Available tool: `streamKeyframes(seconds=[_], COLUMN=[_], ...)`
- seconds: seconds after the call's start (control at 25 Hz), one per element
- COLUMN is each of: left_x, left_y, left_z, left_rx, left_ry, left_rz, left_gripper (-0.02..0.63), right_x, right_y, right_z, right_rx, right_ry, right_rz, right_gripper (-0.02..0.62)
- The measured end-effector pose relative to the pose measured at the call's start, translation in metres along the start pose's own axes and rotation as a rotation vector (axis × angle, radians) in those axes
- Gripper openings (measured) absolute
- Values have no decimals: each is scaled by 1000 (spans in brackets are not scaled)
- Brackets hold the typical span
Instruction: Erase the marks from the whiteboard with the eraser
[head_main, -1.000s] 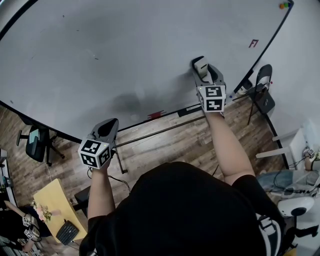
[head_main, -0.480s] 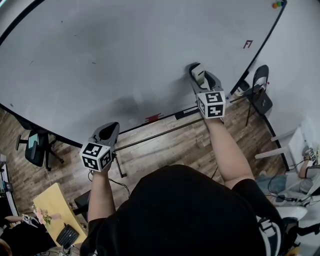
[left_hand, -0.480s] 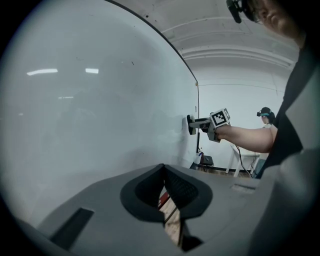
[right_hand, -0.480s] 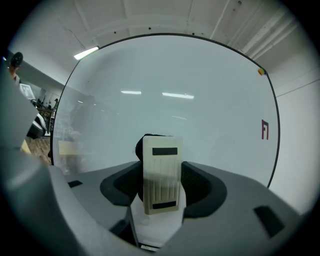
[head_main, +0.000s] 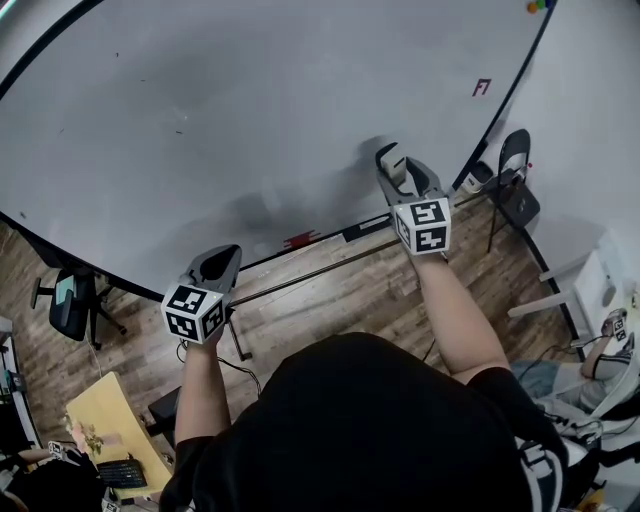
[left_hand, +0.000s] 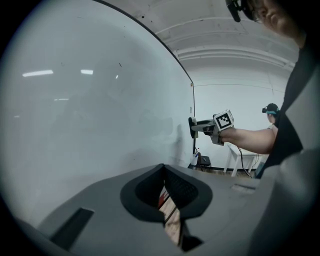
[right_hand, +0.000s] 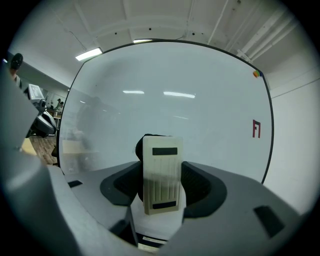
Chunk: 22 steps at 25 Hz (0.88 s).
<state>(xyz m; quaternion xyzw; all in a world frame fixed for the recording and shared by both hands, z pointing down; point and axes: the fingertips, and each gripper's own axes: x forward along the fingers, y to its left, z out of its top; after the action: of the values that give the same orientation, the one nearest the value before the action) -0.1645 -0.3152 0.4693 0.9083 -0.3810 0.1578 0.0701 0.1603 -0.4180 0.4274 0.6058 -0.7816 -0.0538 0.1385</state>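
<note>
The big whiteboard (head_main: 250, 110) fills the top of the head view. A small red mark (head_main: 481, 87) sits near its right edge, also seen as the red mark (right_hand: 256, 128) in the right gripper view; a few faint dark specks (head_main: 180, 131) lie at upper left. My right gripper (head_main: 392, 165) is shut on the cream eraser (head_main: 391, 157), pressed to the board low on its right side, left of and below the red mark. The eraser (right_hand: 161, 175) stands upright between the jaws. My left gripper (head_main: 222, 262) hangs shut and empty below the board's lower edge.
A red pen (head_main: 300, 240) and a black block (head_main: 362, 226) lie on the tray under the board. A folding chair (head_main: 515, 190) stands at the right, an office chair (head_main: 70, 300) at the left, a yellow table (head_main: 100, 420) lower left. Coloured magnets (head_main: 538, 5) sit top right.
My right gripper has slid the eraser downward on the board, toward its lower edge. The left gripper has barely moved.
</note>
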Motion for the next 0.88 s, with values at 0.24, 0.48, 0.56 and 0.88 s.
streamKeyframes(seconds=[0.24,0.48,0.56,0.88], left_x=[6,12,16,31], left_y=[-11,-22,-27,-50], left_z=[9,16,18,23], left_rx=[16,21,25,43], left_ry=[-10,-16,-15,-2], left_rz=[-11,-19,-25,-55], left_gripper=[12,12,12,12], right_x=[-22,-42,-47,-71], right_y=[4,-3,-8,-25], right_z=[-11,-24,-28,-38], right_rx=[5,36,49,87], right_ry=[11,14,15,11], right_rz=[22,18,17,12], right_gripper=[235,235,236,235])
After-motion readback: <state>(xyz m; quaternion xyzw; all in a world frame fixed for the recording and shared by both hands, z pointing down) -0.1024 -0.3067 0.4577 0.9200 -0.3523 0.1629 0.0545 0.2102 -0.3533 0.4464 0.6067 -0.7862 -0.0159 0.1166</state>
